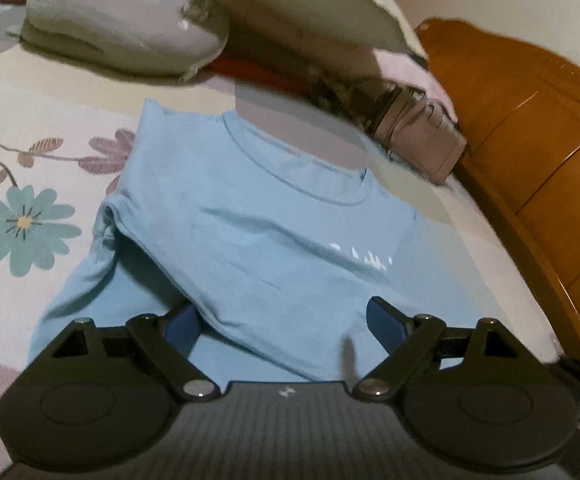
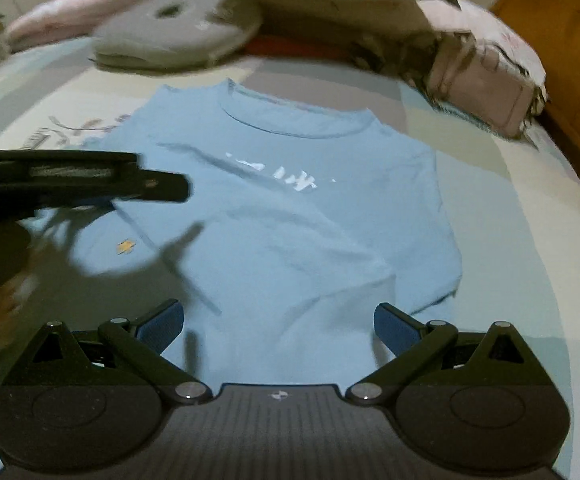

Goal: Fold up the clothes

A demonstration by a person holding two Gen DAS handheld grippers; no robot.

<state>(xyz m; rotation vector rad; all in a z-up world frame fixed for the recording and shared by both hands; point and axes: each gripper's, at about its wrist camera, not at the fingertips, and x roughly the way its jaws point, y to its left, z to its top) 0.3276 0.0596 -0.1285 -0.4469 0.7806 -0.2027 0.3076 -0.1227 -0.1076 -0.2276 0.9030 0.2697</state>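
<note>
Beyond blue shirt (image 1: 250, 240), grey pillow (image 1: 122, 28), pink bag (image 1: 421, 136); wooden headboard (image 1: 529, 140)

White print runs across the chest of the light blue shirt (image 1: 250, 240), but it's too blurred to read, possibly a short word. A small yellow mark (image 2: 125, 245) on its sleeve, also unreadable.

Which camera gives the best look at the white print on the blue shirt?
The right wrist view: the white print lies near the middle of the light blue shirt, unobstructed, though blurred. In the left wrist view the print sits toward the shirt's right side and looks smaller and more smeared. It is legible in neither.
</note>
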